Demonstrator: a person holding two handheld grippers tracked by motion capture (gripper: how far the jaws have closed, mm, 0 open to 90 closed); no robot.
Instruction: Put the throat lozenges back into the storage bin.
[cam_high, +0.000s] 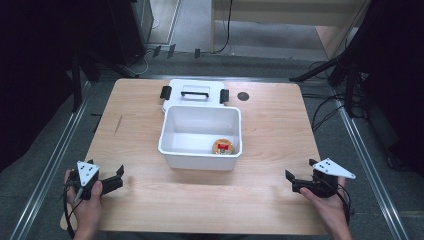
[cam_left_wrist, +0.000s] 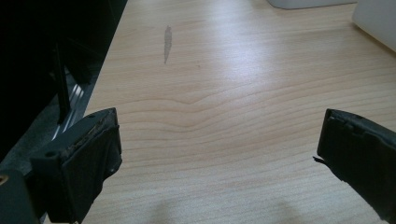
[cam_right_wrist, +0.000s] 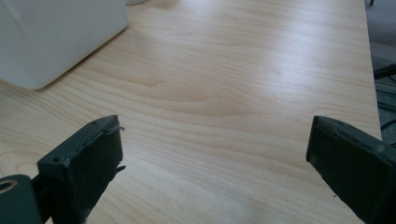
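Both your left gripper (cam_high: 116, 176) and right gripper (cam_high: 294, 181) stood spread, empty; lid (cam_high: 195, 93) risked snagging bin (cam_high: 200, 161) rim, round item (cam_high: 223, 147), possibly a tin, unsecured.

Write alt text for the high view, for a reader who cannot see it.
An open white bin sits mid-table on a wooden table, with a small round gold and red item inside at its near right corner and its white lid lying just behind. Near the front edge, a person's hands hold the left tongs and right tongs, both open and empty.
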